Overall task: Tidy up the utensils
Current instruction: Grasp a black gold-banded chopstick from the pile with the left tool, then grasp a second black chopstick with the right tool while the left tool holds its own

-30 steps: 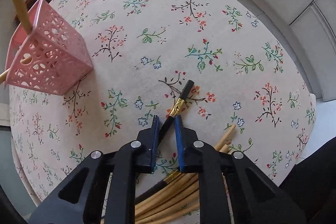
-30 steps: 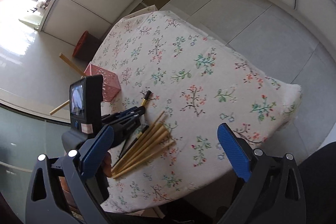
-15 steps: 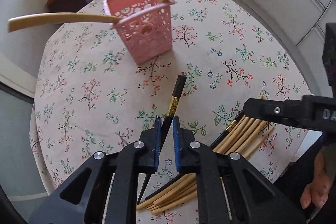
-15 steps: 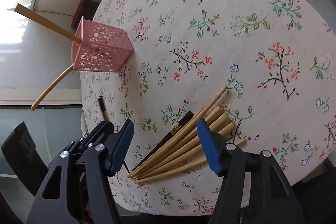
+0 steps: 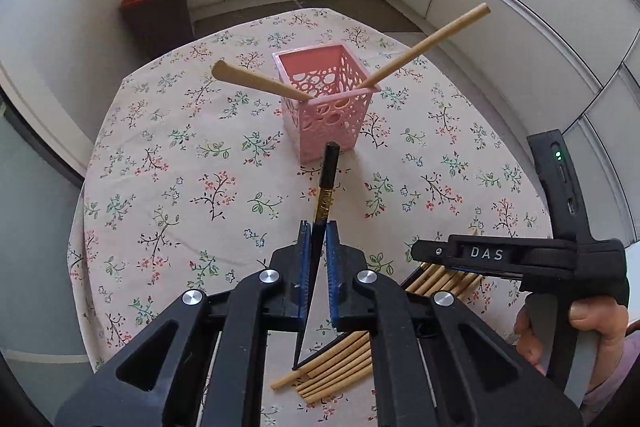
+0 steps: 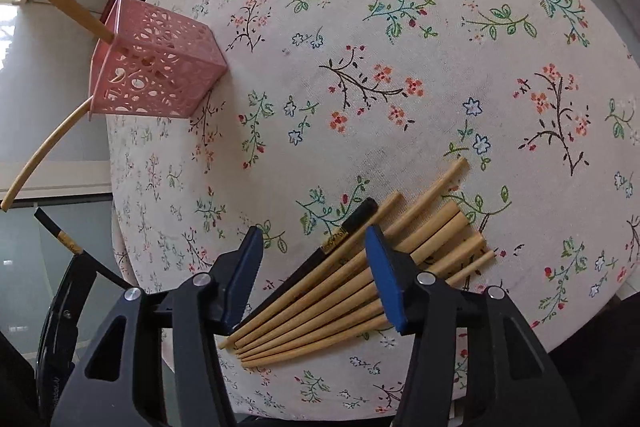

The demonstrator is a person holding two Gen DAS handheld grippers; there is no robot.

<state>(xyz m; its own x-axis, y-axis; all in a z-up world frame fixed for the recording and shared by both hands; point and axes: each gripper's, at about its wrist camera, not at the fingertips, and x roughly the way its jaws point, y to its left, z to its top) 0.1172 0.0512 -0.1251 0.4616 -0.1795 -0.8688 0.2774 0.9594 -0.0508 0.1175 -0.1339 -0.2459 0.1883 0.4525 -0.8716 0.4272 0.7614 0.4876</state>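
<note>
Left tongs point(image 5: 315, 241) pinch a black chopstick point(image 5: 325, 183) aimed at the pink basket point(image 5: 326, 103) on the table point(image 5: 160, 187). Right tongs point(image 6: 316, 263) gape wide over the bamboo chopsticks point(image 6: 340, 291). Risk: the thin stick, held near its middle, may pivot and strike the rim.

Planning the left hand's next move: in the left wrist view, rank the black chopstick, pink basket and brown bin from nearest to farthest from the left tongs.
1. Black chopstick: clamped in the left tongs.
2. Pink basket: straight ahead, mid-table.
3. Brown bin: on the floor beyond the table, ahead-left.
</note>
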